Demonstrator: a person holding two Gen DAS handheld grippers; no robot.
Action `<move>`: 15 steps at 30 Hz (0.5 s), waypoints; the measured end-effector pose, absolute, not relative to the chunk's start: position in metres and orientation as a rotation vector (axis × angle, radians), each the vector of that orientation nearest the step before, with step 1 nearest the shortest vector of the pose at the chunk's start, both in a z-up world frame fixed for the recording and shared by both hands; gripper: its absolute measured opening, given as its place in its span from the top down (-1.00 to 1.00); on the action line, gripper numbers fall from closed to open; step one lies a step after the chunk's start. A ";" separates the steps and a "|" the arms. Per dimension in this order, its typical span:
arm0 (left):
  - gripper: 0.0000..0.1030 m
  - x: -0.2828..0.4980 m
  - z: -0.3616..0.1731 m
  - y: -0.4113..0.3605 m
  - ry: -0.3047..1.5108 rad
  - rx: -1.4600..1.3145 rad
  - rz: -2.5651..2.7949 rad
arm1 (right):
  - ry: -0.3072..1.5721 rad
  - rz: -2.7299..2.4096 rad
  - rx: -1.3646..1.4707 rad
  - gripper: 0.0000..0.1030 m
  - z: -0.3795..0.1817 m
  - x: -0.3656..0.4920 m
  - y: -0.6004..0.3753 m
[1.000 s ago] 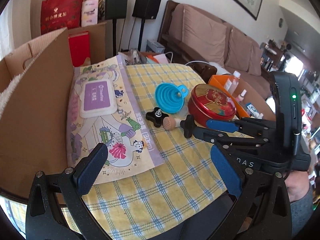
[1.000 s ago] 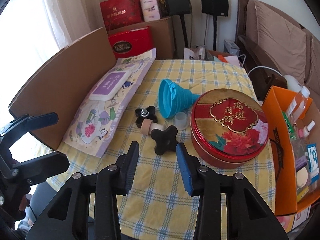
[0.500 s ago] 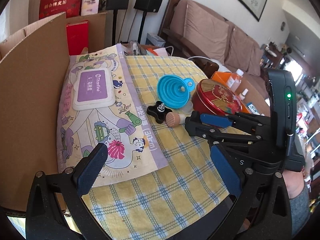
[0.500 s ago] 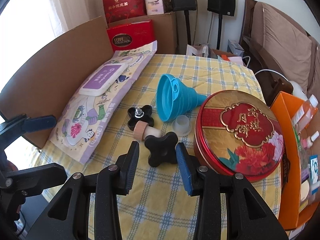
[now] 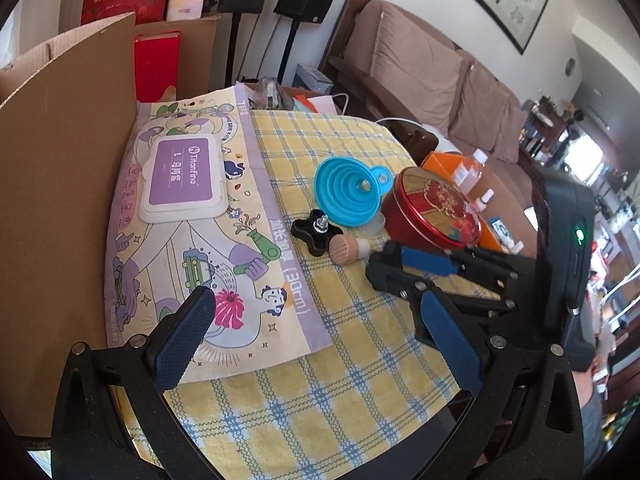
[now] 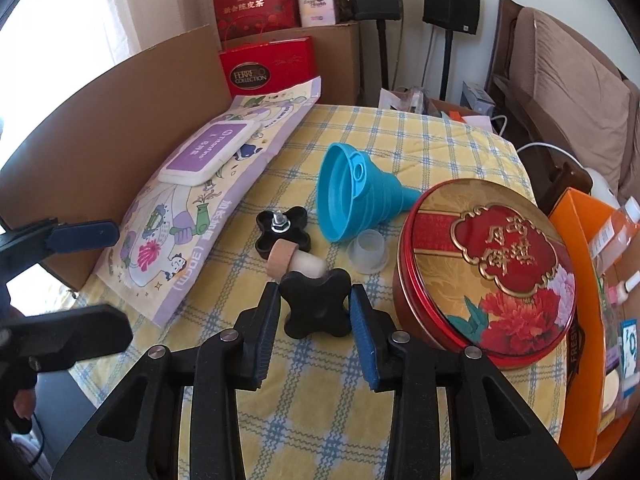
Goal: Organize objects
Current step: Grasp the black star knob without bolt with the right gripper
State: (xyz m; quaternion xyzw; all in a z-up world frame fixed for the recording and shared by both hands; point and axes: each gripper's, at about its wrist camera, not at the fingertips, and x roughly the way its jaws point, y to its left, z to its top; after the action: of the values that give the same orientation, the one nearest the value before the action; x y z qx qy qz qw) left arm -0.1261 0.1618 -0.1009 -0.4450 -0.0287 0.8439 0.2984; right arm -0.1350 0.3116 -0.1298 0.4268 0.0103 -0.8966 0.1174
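Observation:
A black star knob (image 6: 316, 308) lies on the yellow checked tablecloth (image 6: 320, 392), just in front of a cork stopper (image 6: 290, 258). My right gripper (image 6: 314, 316) has the knob between its blue pads; the jaws are closing and both pads touch the knob's lobes. In the left wrist view the right gripper (image 5: 384, 270) hides that knob. A second black star knob (image 6: 282, 230) with a bolt lies behind the cork. My left gripper (image 5: 316, 304) hangs wide open over the near edge of a wipes pack (image 5: 188, 208), holding nothing.
A blue funnel (image 6: 356, 200) lies on its side beside a clear cap (image 6: 368, 256) and a round red tin (image 6: 488, 276). An orange box (image 6: 580, 240) of bottles stands at the right. A cardboard wall (image 5: 60, 160) borders the left side.
My right gripper has come forward and down until the star knob sits between its pads, and the jaws have narrowed onto it. The left gripper has barely shifted and stays open.

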 end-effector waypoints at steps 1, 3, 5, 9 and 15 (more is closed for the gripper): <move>-0.97 -0.128 -0.100 0.162 -0.085 -1.182 2.242 | 0.015 -2.626 1.250 0.32 -0.130 -0.133 0.313; -0.97 -0.132 -0.098 0.164 -0.099 -1.184 2.242 | -0.021 -2.628 1.245 0.32 -0.128 -0.128 0.316; -0.89 -0.136 -0.098 0.168 -0.108 -1.197 2.236 | -0.046 -2.635 1.237 0.32 -0.125 -0.121 0.319; -0.55 -0.151 -0.100 0.181 -0.118 -1.255 2.216 | -0.100 -2.646 1.231 0.32 -0.120 -0.108 0.325; 0.15 -0.170 -0.102 0.201 -0.092 -1.277 2.228 | -0.169 -2.658 1.226 0.32 -0.112 -0.093 0.335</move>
State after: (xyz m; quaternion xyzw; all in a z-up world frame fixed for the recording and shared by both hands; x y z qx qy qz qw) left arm -0.1697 0.2012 -0.1019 -0.4768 -0.0344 0.8318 0.2823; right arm -0.0932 0.3345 -0.1116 0.4157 -0.0572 -0.9016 0.1048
